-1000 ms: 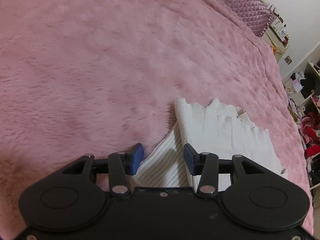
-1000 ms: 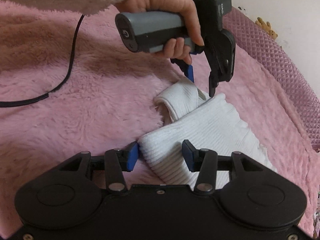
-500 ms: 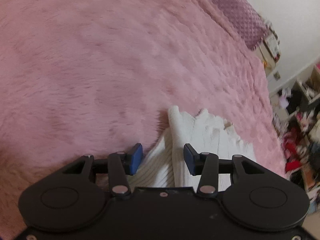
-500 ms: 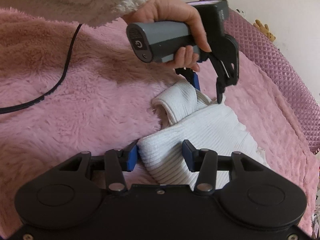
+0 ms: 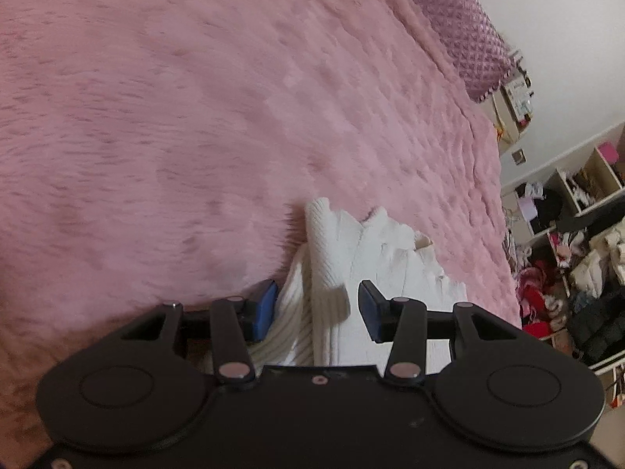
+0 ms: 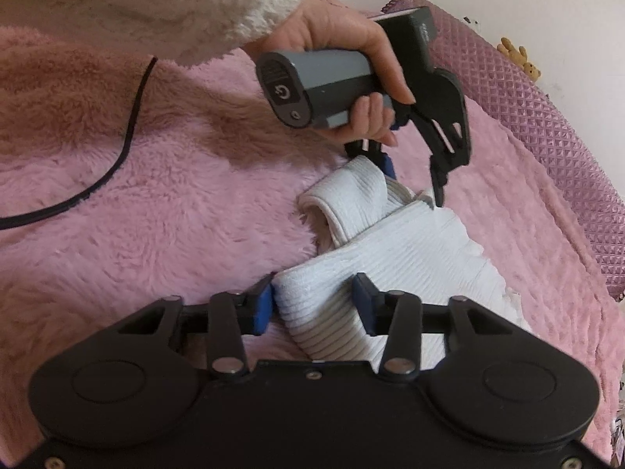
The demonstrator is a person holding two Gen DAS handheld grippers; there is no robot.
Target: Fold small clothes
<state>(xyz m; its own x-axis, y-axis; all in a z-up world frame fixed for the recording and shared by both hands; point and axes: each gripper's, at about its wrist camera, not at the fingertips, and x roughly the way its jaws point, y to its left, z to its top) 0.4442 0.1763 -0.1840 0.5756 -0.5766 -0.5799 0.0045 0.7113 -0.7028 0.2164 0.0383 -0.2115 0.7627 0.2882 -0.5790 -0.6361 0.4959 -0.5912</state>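
A white ribbed knit garment lies folded on a fluffy pink blanket. My right gripper is open, its blue pads straddling the garment's near folded corner. My left gripper, held by a hand, is open just above the garment's far end, beside a rolled cuff. In the left wrist view the left gripper is open with the garment between and beyond its fingers.
A black cable runs over the blanket at left. A purple quilted cushion lies along the far edge of the bed. Cluttered shelves and clothes stand beyond the bed's right side.
My left gripper has lifted and tilted slightly above the garment's far end. The right gripper and the garment have hardly moved.
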